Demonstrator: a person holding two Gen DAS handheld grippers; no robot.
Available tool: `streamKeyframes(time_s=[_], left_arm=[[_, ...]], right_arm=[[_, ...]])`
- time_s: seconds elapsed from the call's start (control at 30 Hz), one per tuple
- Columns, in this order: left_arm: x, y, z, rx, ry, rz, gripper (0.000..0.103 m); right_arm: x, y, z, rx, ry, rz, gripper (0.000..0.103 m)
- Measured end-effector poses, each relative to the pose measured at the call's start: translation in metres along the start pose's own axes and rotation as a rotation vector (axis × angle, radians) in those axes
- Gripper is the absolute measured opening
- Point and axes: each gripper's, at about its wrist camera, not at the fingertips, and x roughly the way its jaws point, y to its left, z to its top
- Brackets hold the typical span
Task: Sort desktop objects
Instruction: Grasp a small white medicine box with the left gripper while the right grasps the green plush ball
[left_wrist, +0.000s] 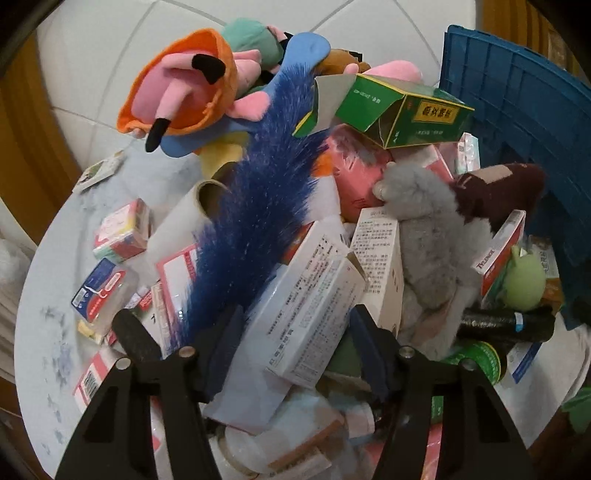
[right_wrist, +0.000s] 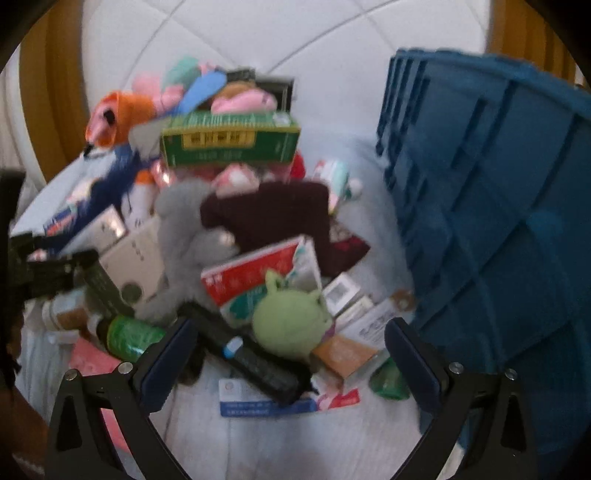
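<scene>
From your left wrist view, almost nothing is sorted yet: the table (left_wrist: 48, 295) carries one mixed heap of soft toys and cartons, with a green box (left_wrist: 417, 110) perched on top, a grey plush (left_wrist: 424, 236) leaning among the packets, and a blue furry toy (left_wrist: 258, 206) running down the pile. Your left hand-held gripper (left_wrist: 291, 339) has its jaws partly apart on either side of a white box (left_wrist: 314, 306); the pads do not visibly press it, so I judge it not yet held. From your right wrist view, which is blurred, the right hand-held gripper (right_wrist: 291, 350) stands wide apart and empty over a black bottle (right_wrist: 255, 362) and a green plush (right_wrist: 288, 321). The blue crate (right_wrist: 498, 221) stands beside the heap; its inside is not visible, so you cannot count anything as delivered.
</scene>
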Motion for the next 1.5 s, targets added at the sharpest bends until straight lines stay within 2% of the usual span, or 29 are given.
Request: streamKeyframes(time_s=[0.03, 0.1, 0.17, 0.3, 0.33, 0.4, 0.5, 0.53, 0.6, 0.63, 0.67, 0.87, 1.17, 1.2, 1.27, 1.37, 1.5], left_arm=[[-0.002, -0.001, 0.000, 0.004, -0.006, 0.002, 0.052], [-0.009, -0.003, 0.000, 0.011, -0.012, 0.008, 0.038], [-0.016, -0.001, -0.002, 0.002, -0.011, 0.007, 0.034], [-0.017, 0.003, -0.006, -0.019, 0.000, 0.012, 0.034], [-0.015, 0.003, -0.006, -0.022, 0.002, 0.013, 0.034], [-0.011, 0.005, -0.004, -0.035, 0.009, 0.016, 0.041], [0.002, 0.011, -0.004, -0.062, 0.048, 0.040, 0.041], [0.002, 0.013, -0.005, -0.080, 0.047, 0.029, 0.040], [-0.004, 0.016, -0.004, -0.085, 0.029, 0.027, 0.021], [-0.008, 0.018, -0.004, -0.087, 0.022, 0.028, 0.019], [-0.010, 0.020, -0.002, -0.094, 0.019, 0.027, 0.016], [-0.013, 0.026, -0.005, -0.121, 0.021, 0.039, 0.016], [-0.034, 0.024, -0.001, -0.143, -0.027, 0.046, 0.016], [-0.037, 0.023, -0.001, -0.146, -0.031, 0.047, 0.016], [-0.042, 0.021, -0.001, -0.146, -0.034, 0.050, 0.016], [-0.051, 0.016, -0.001, -0.136, -0.042, 0.059, 0.016], [-0.065, 0.010, 0.001, -0.133, -0.065, 0.064, 0.016]], right_arm=[[0.005, 0.001, -0.002, -0.005, 0.018, 0.005, 0.103], [0.021, 0.006, -0.006, -0.025, 0.064, 0.018, 0.103], [0.032, 0.013, -0.010, -0.055, 0.106, 0.029, 0.103], [0.042, 0.025, -0.013, -0.097, 0.143, 0.053, 0.102], [0.042, 0.027, -0.012, -0.102, 0.141, 0.069, 0.100], [0.039, 0.030, -0.010, -0.115, 0.134, 0.092, 0.097], [0.036, 0.031, -0.006, -0.122, 0.117, 0.093, 0.097], [0.036, 0.030, -0.004, -0.120, 0.113, 0.090, 0.094], [0.036, 0.025, 0.000, -0.113, 0.104, 0.074, 0.083], [0.036, 0.021, 0.003, -0.105, 0.102, 0.069, 0.076], [0.038, 0.015, 0.006, -0.089, 0.103, 0.069, 0.074], [0.050, -0.009, 0.023, -0.014, 0.097, 0.079, 0.074], [0.082, -0.015, 0.009, 0.032, 0.207, 0.086, 0.075], [0.088, -0.014, 0.008, 0.033, 0.207, 0.085, 0.074], [0.095, -0.015, 0.007, 0.042, 0.199, 0.086, 0.062], [0.093, -0.015, 0.008, 0.050, 0.187, 0.095, 0.059], [0.059, -0.012, 0.018, 0.034, 0.111, 0.126, 0.059]])
